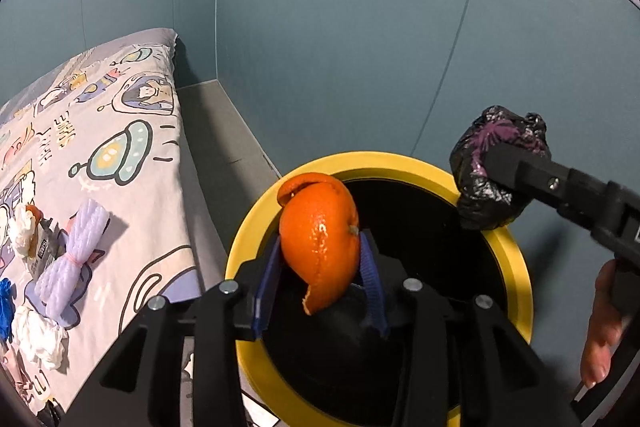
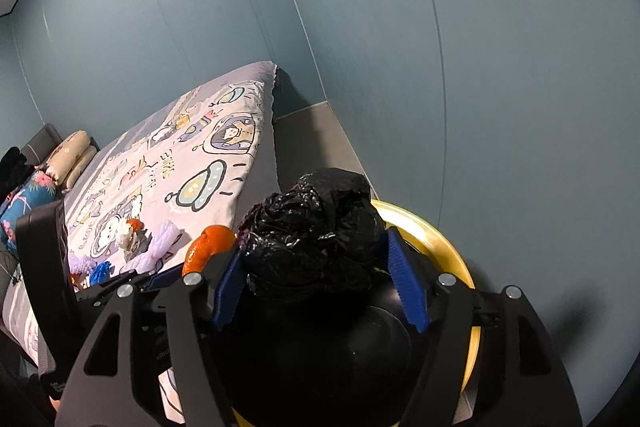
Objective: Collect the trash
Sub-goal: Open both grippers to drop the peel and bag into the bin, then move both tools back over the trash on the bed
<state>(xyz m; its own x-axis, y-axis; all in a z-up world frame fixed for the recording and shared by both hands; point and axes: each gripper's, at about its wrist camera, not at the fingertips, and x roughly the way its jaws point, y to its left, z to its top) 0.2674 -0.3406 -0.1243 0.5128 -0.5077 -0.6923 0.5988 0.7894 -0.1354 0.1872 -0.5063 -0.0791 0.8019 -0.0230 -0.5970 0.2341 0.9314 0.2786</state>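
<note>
Teal wall panels back a bed with a cartoon-print sheet, which lies left of the left gripper and carries a lilac foam net and crumpled white tissues. That gripper's blue pads clamp a curled orange peel over the yellow-rimmed round bin. Further right, the right gripper grips a crumpled black plastic bag above the same bin's rim.

both cameras sit just behind their own fingers, looking down and forward from close above the yellow-rimmed bin toward the far teal wall. both views share the bin, the wall and the bed on the left.
</note>
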